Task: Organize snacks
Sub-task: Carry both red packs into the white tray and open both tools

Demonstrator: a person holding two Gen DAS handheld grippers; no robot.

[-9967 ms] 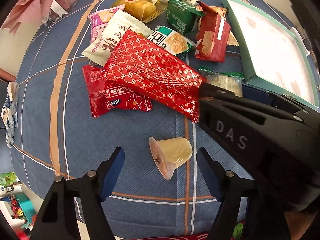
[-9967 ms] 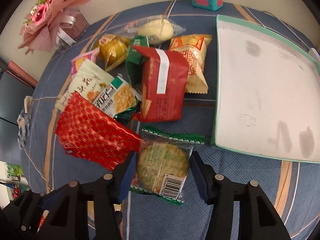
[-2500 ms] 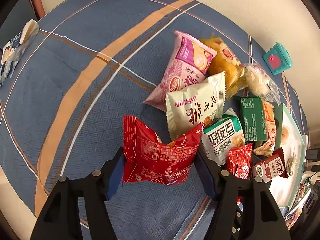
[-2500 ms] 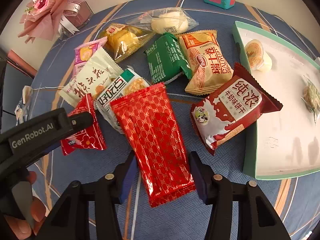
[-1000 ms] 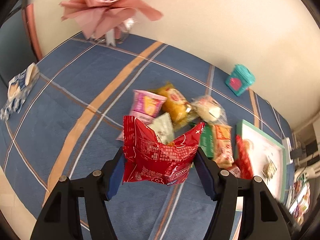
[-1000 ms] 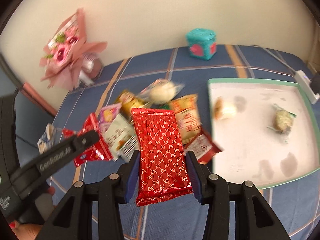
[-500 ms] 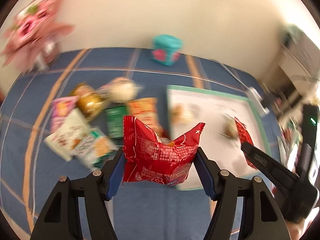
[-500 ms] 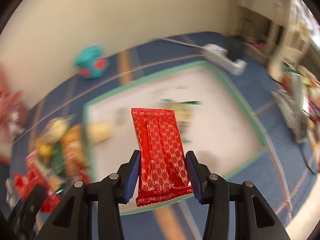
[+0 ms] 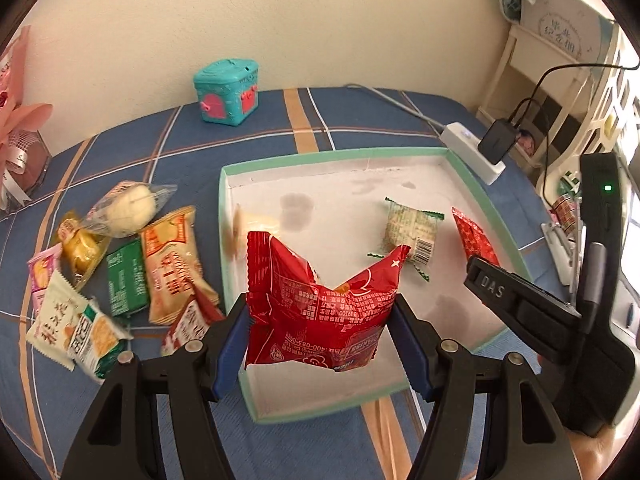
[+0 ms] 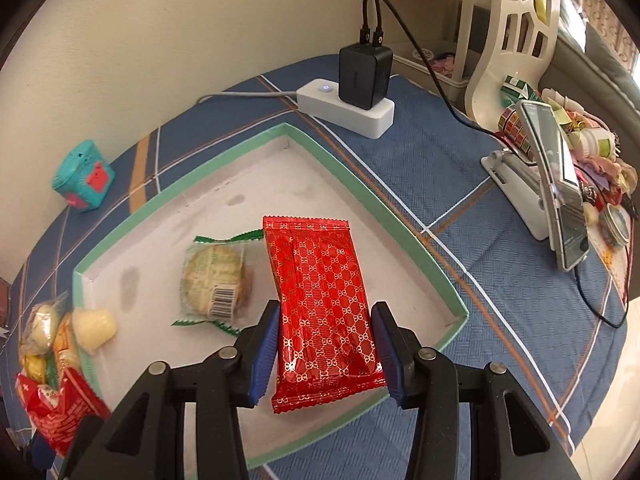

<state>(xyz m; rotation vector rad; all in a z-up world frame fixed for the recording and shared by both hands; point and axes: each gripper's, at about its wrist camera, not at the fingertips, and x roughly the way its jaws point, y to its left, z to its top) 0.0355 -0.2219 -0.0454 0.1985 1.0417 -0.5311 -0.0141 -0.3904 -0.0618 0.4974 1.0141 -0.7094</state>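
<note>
both grippers clamped, tilted down

My work surface is a table under a blue plaid cloth. Directly on it lie a shallow green-rimmed white tray, a pile of loose wrapped snacks, a teal toy chest and a white power strip.

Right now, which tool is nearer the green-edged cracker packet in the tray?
Right. The right tool hovers just beside the cracker packet; the left tool hangs farther back, by the tray's near edge.

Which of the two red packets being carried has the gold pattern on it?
The long flat red packet in the right gripper. The crumpled red bag in the left gripper carries white print instead.
</note>
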